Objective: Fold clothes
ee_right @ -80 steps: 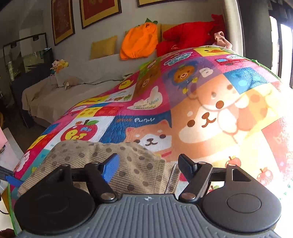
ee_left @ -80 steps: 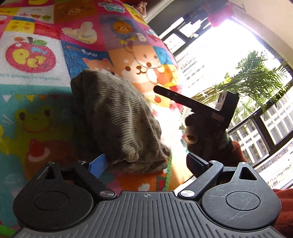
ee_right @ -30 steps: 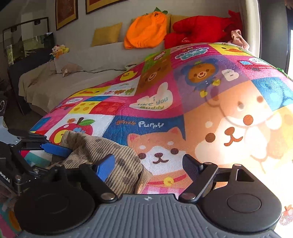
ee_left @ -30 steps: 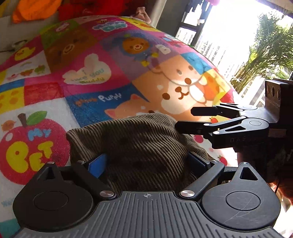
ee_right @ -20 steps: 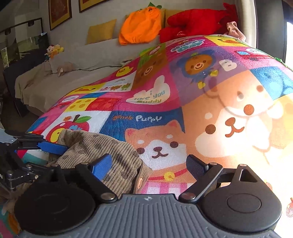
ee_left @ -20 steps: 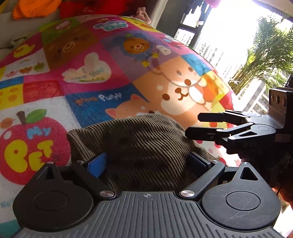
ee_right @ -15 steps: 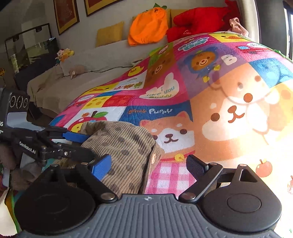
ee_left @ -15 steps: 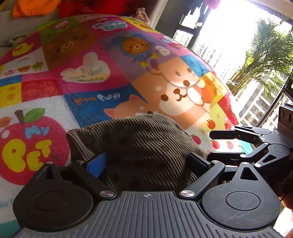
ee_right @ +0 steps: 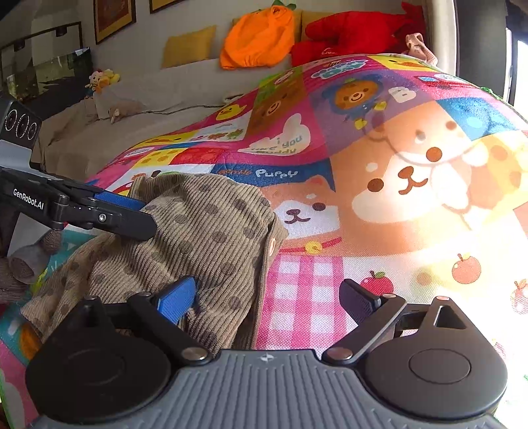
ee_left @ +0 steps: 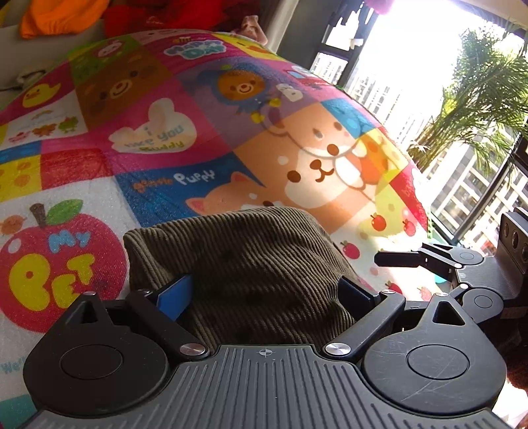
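While the brown corduroy garment [ee_left: 257,264] lies bunched on the colourful cartoon play mat [ee_left: 165,132], the left gripper [ee_left: 267,293] sits right over it with its fingers spread wide, and the ribbed cloth fills the whole gap between the blue-padded finger [ee_left: 175,293] and the dark one on the other side. Whether the pads press into the fabric or only flank it cannot be told from this view, but the jaws are clearly apart and not clamped. Seen from the right wrist, the same garment [ee_right: 184,250] shows a dotted pattern and a small round snap on its folded edge, and it rests on the near left part of the mat [ee_right: 396,165], beside the pink checked patch. The left gripper [ee_right: 145,216] reaches in from the left there, its fingers lying along the top of the heap. The right gripper [ee_right: 267,302] hovers low at the garment's right edge, fingers released and wide apart; its blue-padded finger [ee_right: 175,300] lies against the cloth while the other hangs over bare mat, holding nothing. In the left wrist view the right gripper [ee_left: 396,274] shows off to the right, clear of the cloth. Beyond the mat stand a grey sofa [ee_right: 132,99] with an orange cushion [ee_right: 257,36] and a red plush [ee_right: 356,29].
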{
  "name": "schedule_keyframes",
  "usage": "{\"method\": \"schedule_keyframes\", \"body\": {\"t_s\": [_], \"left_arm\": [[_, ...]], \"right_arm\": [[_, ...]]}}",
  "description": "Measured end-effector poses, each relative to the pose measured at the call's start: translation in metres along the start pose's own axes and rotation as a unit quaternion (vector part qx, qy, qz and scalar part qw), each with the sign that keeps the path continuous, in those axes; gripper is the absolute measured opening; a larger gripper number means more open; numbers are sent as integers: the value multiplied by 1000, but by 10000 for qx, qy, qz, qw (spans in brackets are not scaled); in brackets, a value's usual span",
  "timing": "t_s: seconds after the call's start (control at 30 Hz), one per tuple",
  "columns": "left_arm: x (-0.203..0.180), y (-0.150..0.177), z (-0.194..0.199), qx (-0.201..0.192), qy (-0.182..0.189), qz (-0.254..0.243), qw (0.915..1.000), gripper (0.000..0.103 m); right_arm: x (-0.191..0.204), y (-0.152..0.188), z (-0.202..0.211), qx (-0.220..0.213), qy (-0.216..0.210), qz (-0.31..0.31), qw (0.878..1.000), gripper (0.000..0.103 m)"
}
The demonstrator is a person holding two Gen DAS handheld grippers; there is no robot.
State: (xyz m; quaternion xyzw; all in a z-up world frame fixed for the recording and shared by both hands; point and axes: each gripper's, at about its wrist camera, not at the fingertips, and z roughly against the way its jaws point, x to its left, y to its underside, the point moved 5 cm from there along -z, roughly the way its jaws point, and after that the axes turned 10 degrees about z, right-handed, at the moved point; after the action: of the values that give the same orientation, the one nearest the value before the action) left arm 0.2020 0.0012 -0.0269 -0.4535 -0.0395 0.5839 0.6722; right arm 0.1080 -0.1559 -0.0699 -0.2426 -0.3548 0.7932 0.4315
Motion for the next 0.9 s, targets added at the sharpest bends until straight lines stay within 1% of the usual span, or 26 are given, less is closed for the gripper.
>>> {"method": "schedule_keyframes", "body": {"t_s": [0.07, 0.13, 0.2, 0.27, 0.37, 0.4, 0.47, 0.5, 0.53, 0.7, 0.8, 0.9], "left_arm": [[-1, 0, 2, 0, -3, -47, 10000, 97], [2, 1, 3, 41, -78, -107, 9999, 96], [3, 3, 1, 82, -191, -176, 9996, 97], [0, 5, 1, 92, -323, -336, 9989, 97], [-7, 9, 3, 46, -534, -715, 9960, 97], [-9, 11, 3, 26, -605, -844, 9946, 98], [-10, 13, 3, 23, -659, -926, 9935, 98], [-10, 13, 3, 22, -684, -964, 9930, 99], [-10, 14, 3, 21, -709, -1001, 9924, 99], [-11, 17, 2, 16, -833, -1188, 9894, 100], [-12, 18, 2, 25, -882, -1255, 9882, 101], [-10, 17, 2, 80, -866, -1207, 9889, 102]], "right_arm": [[-2, -3, 3, 0, -36, -28, 10000, 94], [-13, -13, 6, -97, -104, -311, 9994, 94], [-23, -24, 9, -194, -172, -595, 9979, 94], [-34, -35, 11, -291, -240, -878, 9954, 94], [-27, -47, -5, -175, -59, -543, 9984, 94], [-23, -49, -13, -78, -52, -443, 9990, 94], [-11, -46, -34, 196, 125, -113, 9997, 94], [-7, -45, -40, 153, 241, 35, 9996, 99], [-5, -45, -42, 115, 308, 90, 9994, 101], [-8, -42, -39, 107, 305, -8, 9995, 101], [-14, -37, -31, 99, 186, -244, 9995, 101], [-21, -27, -21, 108, -127, -688, 9975, 101]]}}
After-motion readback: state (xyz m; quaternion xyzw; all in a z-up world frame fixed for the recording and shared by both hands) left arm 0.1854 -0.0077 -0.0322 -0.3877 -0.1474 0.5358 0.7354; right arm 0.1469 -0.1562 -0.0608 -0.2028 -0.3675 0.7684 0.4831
